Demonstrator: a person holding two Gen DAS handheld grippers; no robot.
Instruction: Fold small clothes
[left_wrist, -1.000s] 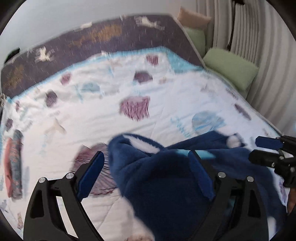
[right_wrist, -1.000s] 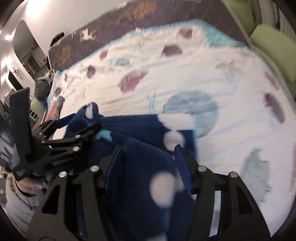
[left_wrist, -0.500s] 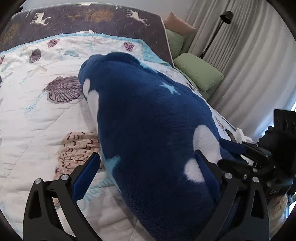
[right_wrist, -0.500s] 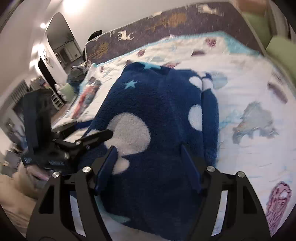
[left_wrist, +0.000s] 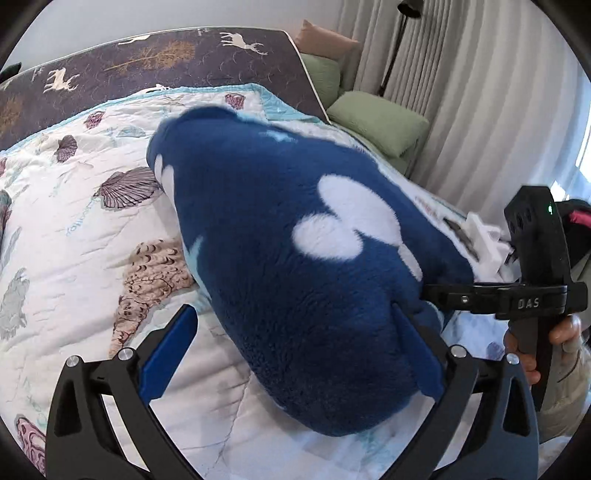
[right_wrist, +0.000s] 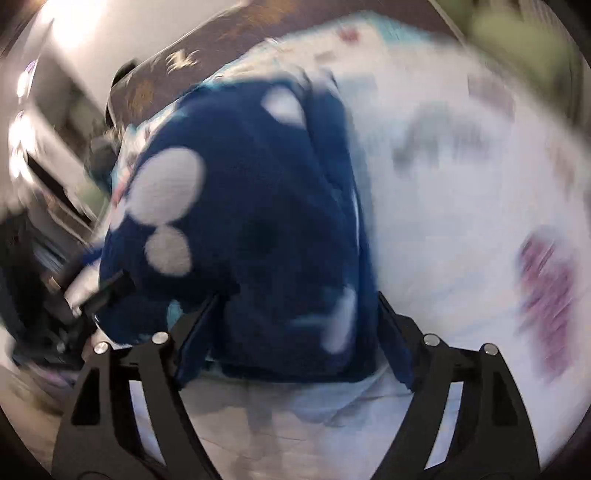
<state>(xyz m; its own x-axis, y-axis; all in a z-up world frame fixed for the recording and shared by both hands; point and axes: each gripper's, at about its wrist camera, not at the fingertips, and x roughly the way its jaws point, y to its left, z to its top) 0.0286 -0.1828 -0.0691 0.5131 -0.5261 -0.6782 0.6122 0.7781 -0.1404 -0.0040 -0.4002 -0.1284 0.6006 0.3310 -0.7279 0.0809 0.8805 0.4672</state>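
A dark blue fleece garment with white spots (left_wrist: 288, 258) lies stretched out on the bed quilt (left_wrist: 74, 229). My left gripper (left_wrist: 295, 354) is open, its jaws wide apart around the garment's near end without pinching it. My right gripper (right_wrist: 291, 328) is also open, jaws wide, with the garment's near edge (right_wrist: 258, 240) between them; this view is blurred by motion. The right gripper also shows in the left wrist view (left_wrist: 480, 295), at the garment's right edge, held by a hand.
The quilt has shell prints. A dark headboard with deer figures (left_wrist: 147, 62) stands at the far end. Green pillows (left_wrist: 376, 122) and grey curtains (left_wrist: 461, 92) are on the right. A floor lamp (left_wrist: 399, 37) stands by the curtains.
The garment went from a bunched heap to a long, laid-out shape on the quilt. Both grippers pulled back toward the near bed edge. The right view is now motion-blurred.
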